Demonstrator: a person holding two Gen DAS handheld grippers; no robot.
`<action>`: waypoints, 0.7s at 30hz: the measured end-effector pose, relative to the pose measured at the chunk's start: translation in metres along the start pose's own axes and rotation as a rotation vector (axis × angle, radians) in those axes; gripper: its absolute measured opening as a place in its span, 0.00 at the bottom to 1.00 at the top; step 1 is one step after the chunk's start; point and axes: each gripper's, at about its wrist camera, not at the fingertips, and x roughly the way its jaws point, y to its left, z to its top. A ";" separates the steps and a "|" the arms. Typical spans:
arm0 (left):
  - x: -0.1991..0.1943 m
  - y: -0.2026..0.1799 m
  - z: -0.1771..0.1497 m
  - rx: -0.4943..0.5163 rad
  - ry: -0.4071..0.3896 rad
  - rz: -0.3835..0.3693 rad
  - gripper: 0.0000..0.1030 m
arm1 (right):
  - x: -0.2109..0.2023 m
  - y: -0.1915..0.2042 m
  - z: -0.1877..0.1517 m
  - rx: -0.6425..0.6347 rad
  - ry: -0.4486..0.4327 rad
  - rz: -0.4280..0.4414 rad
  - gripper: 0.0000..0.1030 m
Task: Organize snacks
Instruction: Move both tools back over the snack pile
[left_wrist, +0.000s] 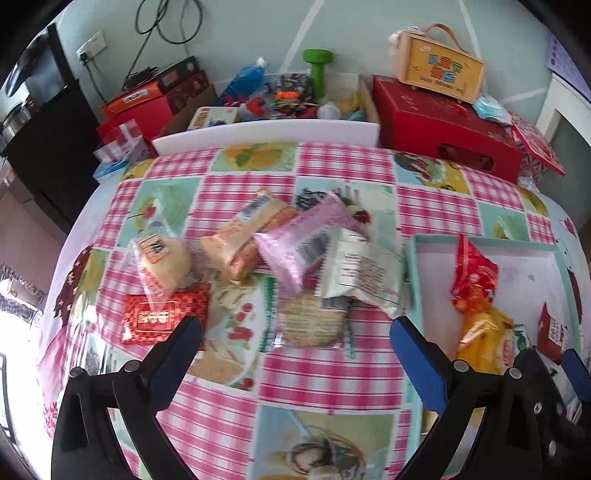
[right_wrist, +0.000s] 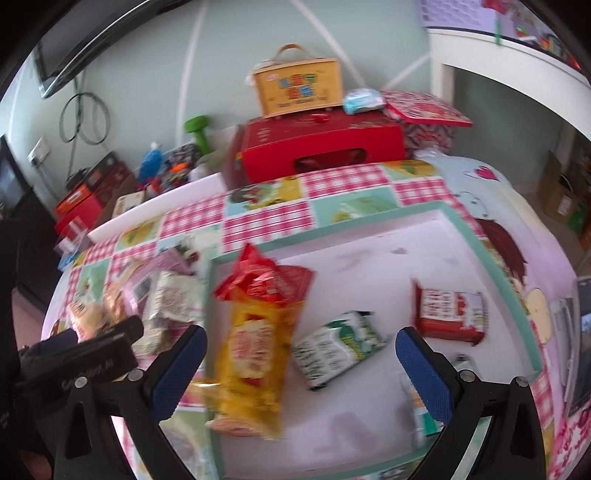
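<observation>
A heap of wrapped snacks lies on the checked tablecloth: a round bun packet (left_wrist: 162, 254), a red packet (left_wrist: 162, 314), a peach wafer packet (left_wrist: 247, 236), a pink packet (left_wrist: 306, 240), a silver-white packet (left_wrist: 365, 273) and a round cookie packet (left_wrist: 310, 321). My left gripper (left_wrist: 295, 350) hovers open just in front of the cookie packet, holding nothing. My right gripper (right_wrist: 301, 369) is open over the teal-rimmed tray (right_wrist: 480, 229). In the tray lie a yellow packet (right_wrist: 255, 362), a red packet (right_wrist: 266, 284), a green-white packet (right_wrist: 340, 347) and a red-white packet (right_wrist: 450, 310).
A big red box (left_wrist: 443, 125) with a yellow handled box (left_wrist: 436, 66) on top stands at the table's back. A white bin of clutter (left_wrist: 266, 129) with a green dumbbell (left_wrist: 317, 70) sits behind the table. The left gripper's black body (right_wrist: 85, 354) is close beside the right one.
</observation>
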 end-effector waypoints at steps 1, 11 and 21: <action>0.002 0.008 0.001 -0.013 0.003 0.013 0.98 | 0.000 0.007 -0.001 -0.013 0.001 0.011 1.00; 0.014 0.070 -0.003 -0.094 0.036 0.089 0.98 | 0.011 0.070 -0.012 -0.113 0.024 0.096 1.00; 0.018 0.122 -0.002 -0.240 0.047 0.045 0.98 | 0.024 0.096 -0.018 -0.165 0.040 0.120 1.00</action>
